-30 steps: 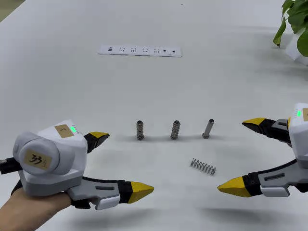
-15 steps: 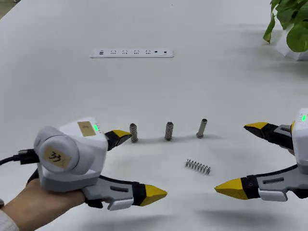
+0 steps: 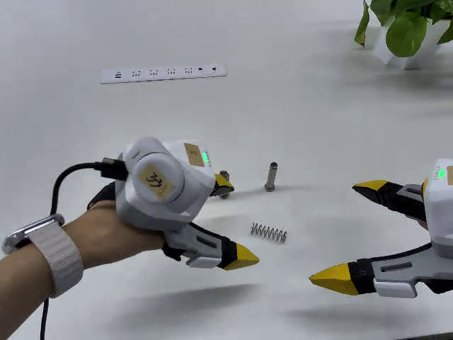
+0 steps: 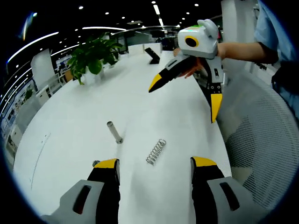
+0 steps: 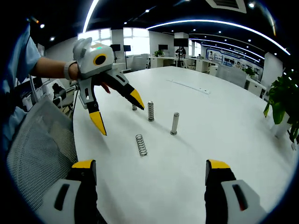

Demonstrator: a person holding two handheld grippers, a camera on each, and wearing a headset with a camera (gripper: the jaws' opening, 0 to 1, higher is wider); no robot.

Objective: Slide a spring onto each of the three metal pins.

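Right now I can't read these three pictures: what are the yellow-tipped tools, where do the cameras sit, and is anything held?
A person holds a two-jaw tool in each hand: the left gripper and the right gripper. The wide picture comes from a headset camera looking down; each round one comes from a camera riding on a gripper. On the white table stand a sprung pin, a second sprung pin half hidden behind the left gripper's jaw, and a bare pin. A loose spring lies near it. Both grippers are open and hold nothing.
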